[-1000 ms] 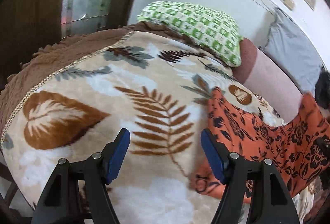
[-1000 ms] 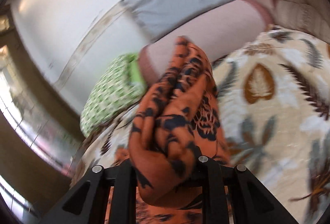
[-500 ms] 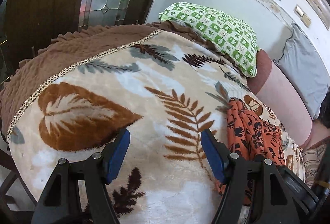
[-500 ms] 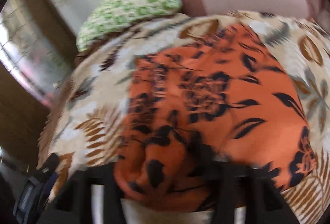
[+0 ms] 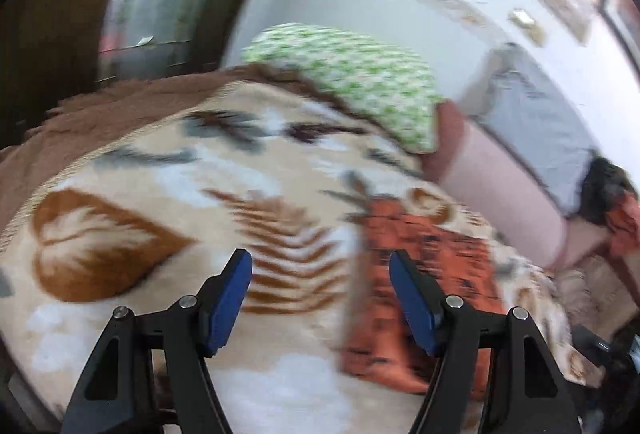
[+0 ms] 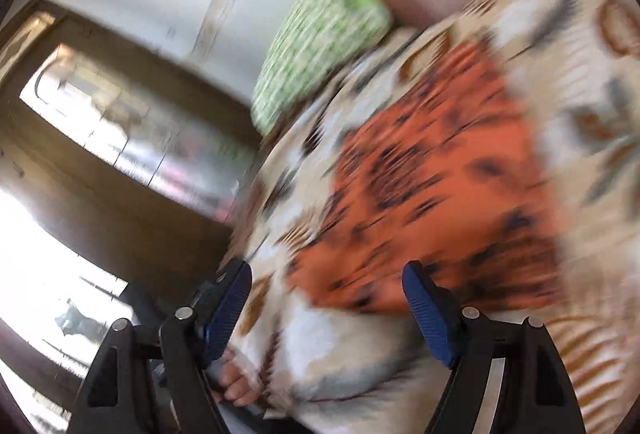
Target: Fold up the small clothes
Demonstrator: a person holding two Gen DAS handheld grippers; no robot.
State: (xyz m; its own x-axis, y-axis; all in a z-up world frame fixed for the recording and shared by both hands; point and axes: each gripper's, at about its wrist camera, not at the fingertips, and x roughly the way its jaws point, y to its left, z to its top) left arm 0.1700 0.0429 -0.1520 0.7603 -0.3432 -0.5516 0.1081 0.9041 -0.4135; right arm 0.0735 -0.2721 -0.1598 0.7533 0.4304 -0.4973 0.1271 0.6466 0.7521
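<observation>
Orange cloth (image 5: 424, 266) printed with black flowers lies flat on a bed, spread on a cream blanket (image 5: 160, 170) patterned with brown and grey leaves. In the left wrist view the cloth sits in the lower right of the frame, partly behind the right-hand finger of the left tool (image 5: 320, 294), whose blue pads (image 5: 230, 298) stand wide apart with only blanket between them; nothing is gripped. In the right wrist view the same cloth (image 6: 432, 186) fills the middle and right of the frame, blurred by motion, its near edge just above the right tool (image 6: 328, 306). That tool also stands wide open, its blue pads (image 6: 426, 314) apart and pressing on nothing; the cloth's lower edge shows in the gap between the fingers but is free of them. A green and white checked pillow (image 5: 352, 78) rests at the far end of the bed, upper middle of the left view and top centre of the right view (image 6: 324, 42). Beside it runs a pink bolster (image 5: 496, 186), with a grey cushion (image 5: 536, 114) against the white wall behind. A dark wooden door with a glass panel (image 6: 116, 122) takes up the left of the right wrist view. At the bottom left of that view, some of a person's fingers (image 6: 236, 386) show below the blanket's edge, behind the tool's left finger.
</observation>
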